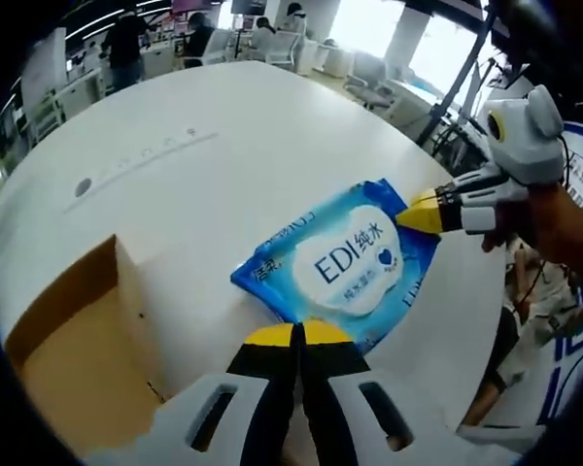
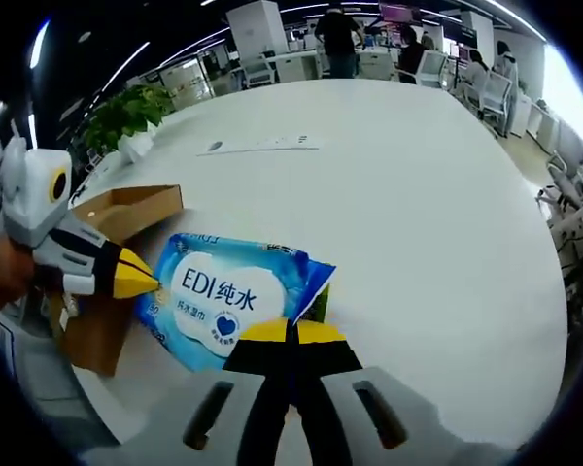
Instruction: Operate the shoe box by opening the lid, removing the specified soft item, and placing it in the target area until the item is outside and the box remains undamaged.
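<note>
- The wet-wipes pack (image 1: 342,262), blue with a white oval label, lies flat on the white table (image 1: 223,146), outside the shoe box (image 1: 78,340).
- In the left gripper view the left gripper (image 1: 298,335) rises from 6 o'clock; its yellow-tipped jaws sit pressed together, their tips at the near edge of the pack. Whether they pinch the wrapper is hidden beneath the tips.
- In that view the right gripper (image 1: 418,214) enters from 3 o'clock, its yellow tip touching the pack's far corner. A hand (image 1: 554,228) holds it, partly cut off by the rim.
- The shoe box, brown cardboard, sits at 8 o'clock in the left gripper view, open-topped; its near part is cut off and its inside is hard to make out.
- In the right gripper view the right gripper (image 2: 291,332) comes up from 6 o'clock, jaws together over the pack's (image 2: 228,296) near edge, which lifts a little at the corner beside them; a grip on it cannot be confirmed.
- There the left gripper (image 2: 136,277) reaches in from 9 o'clock, its tip at the pack's left edge, with the box (image 2: 126,209) behind it.
- A potted plant (image 2: 126,112) stands at 10 o'clock, and people (image 2: 338,34) stand blurred at 12 o'clock among office desks.
</note>
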Demonstrator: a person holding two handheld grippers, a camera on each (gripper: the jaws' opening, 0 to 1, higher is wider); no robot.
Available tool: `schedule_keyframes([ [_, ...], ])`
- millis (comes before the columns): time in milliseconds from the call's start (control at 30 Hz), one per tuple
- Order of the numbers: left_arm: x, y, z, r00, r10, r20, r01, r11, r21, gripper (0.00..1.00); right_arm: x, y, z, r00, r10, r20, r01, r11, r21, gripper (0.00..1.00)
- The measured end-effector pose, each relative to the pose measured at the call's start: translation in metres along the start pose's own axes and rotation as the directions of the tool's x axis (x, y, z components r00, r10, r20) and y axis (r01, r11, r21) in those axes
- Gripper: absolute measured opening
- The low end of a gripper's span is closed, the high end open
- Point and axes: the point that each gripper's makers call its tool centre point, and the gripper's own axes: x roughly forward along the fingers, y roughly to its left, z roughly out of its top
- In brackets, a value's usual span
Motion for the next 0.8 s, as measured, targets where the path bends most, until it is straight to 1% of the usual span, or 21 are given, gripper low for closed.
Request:
schedule_keyframes([
  [233, 0.0064, 0.0031, -0.0012, 1.0, 0.005, -0.007, -0.005, 1.0, 0.004, 0.0, 0.0061, -0.003, -0.0043, 1.0, -0.001, -0.012, 0.001, 1.0, 0.0, 0.0],
  [467, 0.007, 0.0048, 0.0006, 1.0, 0.005, 0.0, -0.005, 1.0, 0.003, 0.0, 0.0082, -0.004, -0.0038, 1.0, 0.002, -0.013, -0.002, 1.0, 0.011, 0.0],
  [633, 0.0065, 0.0048, 0.0004, 1.0, 0.005, 0.002, -0.005, 1.0, 0.009, 0.0, 0.0084, -0.004, -0.0037, 1.0, 0.004, -0.008, -0.004, 1.0, 0.004, 0.0],
  [700, 0.0057, 0.0045, 0.0001, 1.0, 0.004, 0.002, -0.004, 1.0, 0.007, 0.01, 0.0075, -0.0044, -0.0031, 1.0, 0.004, -0.001, -0.004, 1.0, -0.006, 0.01],
  [800, 0.0034, 0.0016, 0.0004, 1.0, 0.002, 0.008, -0.003, 1.0, 0.008, 0.05, 0.0059, -0.0044, -0.0018, 1.0, 0.006, 0.008, -0.006, 1.0, -0.003, 0.08],
])
